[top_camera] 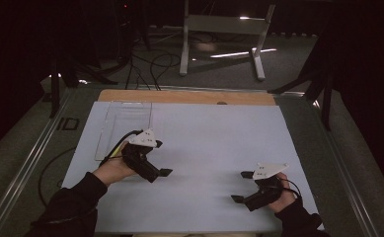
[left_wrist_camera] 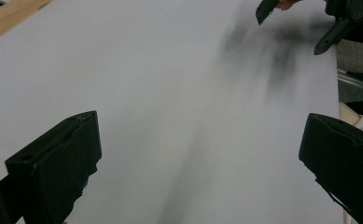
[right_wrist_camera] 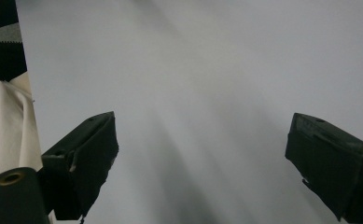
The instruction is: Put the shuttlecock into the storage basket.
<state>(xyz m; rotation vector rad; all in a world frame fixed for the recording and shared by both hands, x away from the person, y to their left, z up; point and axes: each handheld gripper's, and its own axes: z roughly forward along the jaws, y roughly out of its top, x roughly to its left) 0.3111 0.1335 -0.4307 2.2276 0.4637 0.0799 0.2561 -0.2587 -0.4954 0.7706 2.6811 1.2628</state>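
A white mat (top_camera: 204, 143) covers the table. My left gripper (top_camera: 162, 159) hovers over the mat's left half, held in a hand with a dark sleeve. Its jaws stand wide apart in the left gripper view (left_wrist_camera: 200, 128), with nothing but bare mat between them. My right gripper (top_camera: 242, 186) sits near the front right of the mat, open and pointing left. The right gripper view (right_wrist_camera: 202, 128) shows its jaws spread over plain white surface, holding nothing. The right gripper (left_wrist_camera: 331, 23) also appears at the top right of the left gripper view.
A clear plastic tray (top_camera: 123, 123) lies on the mat's back left corner. A wooden strip (top_camera: 187, 96) borders the far edge. A metal stand (top_camera: 224, 29) and cables (top_camera: 150, 64) are on the floor beyond. Cream cloth (right_wrist_camera: 2, 121) hangs past the mat's near edge.
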